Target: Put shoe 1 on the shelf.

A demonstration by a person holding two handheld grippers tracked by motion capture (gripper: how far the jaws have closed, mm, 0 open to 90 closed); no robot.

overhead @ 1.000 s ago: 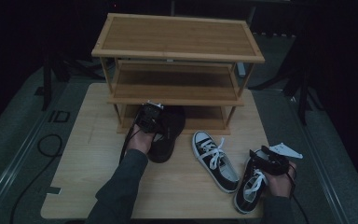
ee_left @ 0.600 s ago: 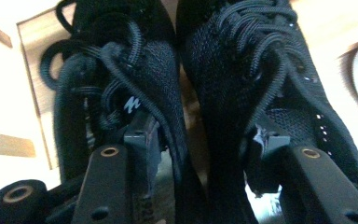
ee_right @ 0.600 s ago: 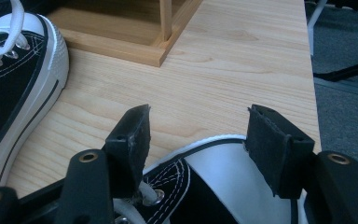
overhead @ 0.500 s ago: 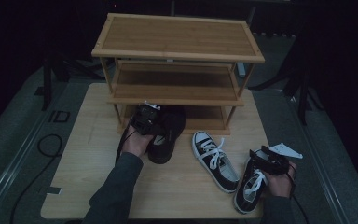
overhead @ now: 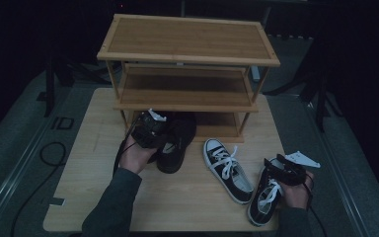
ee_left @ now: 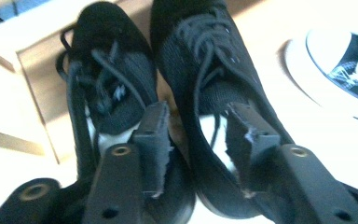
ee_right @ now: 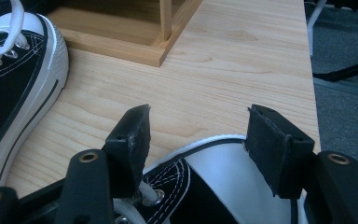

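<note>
Two black shoes (ee_left: 168, 93) are sitting at the shoe rack's (overhead: 187, 54) foot; my left gripper (ee_left: 198, 140), jaws just closing, half-open, is straddling one collar unpressed. My right gripper (ee_right: 198, 144), wide, is flanking a sneaker (ee_right: 223, 186). Misaligned closing risks shoving it.

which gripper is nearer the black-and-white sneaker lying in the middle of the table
Right. The right gripper sits over the matching sneaker just beside the middle sneaker; the left gripper is farther off, over the all-black shoes.
</note>
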